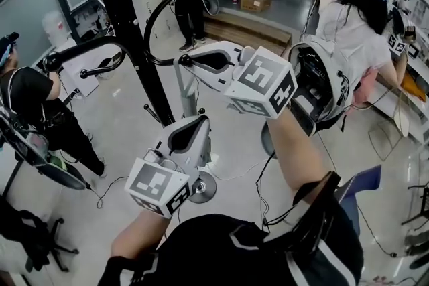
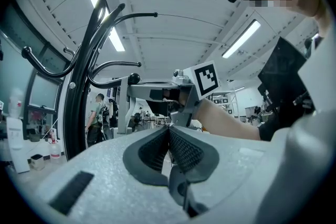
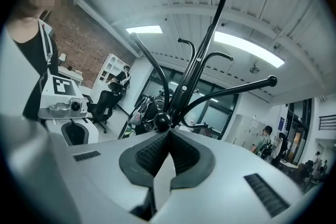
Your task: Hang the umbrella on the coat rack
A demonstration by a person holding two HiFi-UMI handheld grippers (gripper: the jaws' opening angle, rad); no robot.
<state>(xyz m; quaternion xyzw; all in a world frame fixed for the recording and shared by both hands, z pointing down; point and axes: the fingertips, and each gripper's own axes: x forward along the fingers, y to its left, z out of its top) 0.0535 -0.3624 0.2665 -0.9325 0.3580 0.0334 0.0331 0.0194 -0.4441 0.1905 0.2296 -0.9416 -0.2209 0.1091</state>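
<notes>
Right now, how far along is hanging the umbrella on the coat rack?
Done: nothing, it seems; the hooks that show on the coat rack are bare. In hand: nothing; the left hand-held gripper and right hand-held gripper are both shut and empty. Left: everything; no umbrella shows in any view, so it must be fetched, then hung.

The coat rack (image 1: 137,23) is cut off by the head view's top edge; its lower pole disappears behind the left hand-held gripper (image 1: 194,124).

Pale glossy floor (image 1: 127,134): coat rack (image 1: 137,43) standing, cardboard box (image 1: 257,1) far back.
</notes>
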